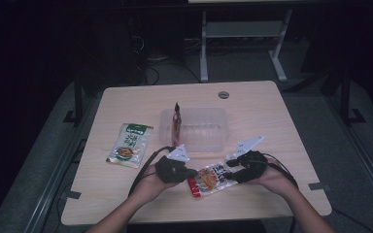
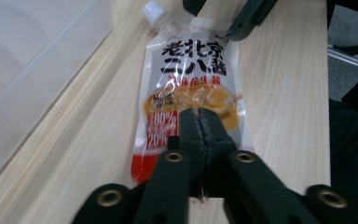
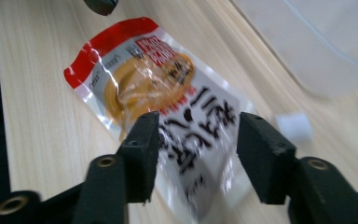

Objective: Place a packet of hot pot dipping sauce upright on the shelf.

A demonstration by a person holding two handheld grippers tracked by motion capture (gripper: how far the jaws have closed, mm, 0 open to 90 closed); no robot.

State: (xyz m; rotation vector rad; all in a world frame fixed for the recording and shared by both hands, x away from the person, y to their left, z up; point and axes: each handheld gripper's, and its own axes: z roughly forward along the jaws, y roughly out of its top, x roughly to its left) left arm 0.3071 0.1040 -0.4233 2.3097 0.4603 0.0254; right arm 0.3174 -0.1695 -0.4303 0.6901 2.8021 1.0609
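Low centre of the high view: left gripper (image 1: 193, 172) pinched shut over red end of sauce pouch (image 1: 212, 178), whether gripping it unclear; right gripper (image 1: 232, 162) jaws apart at spout end. Clear bin (image 1: 194, 127) above, green packet (image 1: 130, 144) left.

High view overhead facing forward, gripper views close, sharing sauce pouch (image 2: 193, 88)

Red-and-clear spouted sauce pouch (image 1: 211, 178) — flat on table

On the spouted sauce pouch (image 2: 193, 88): black "老北京二八酱", white "80%" and "20%" on red.
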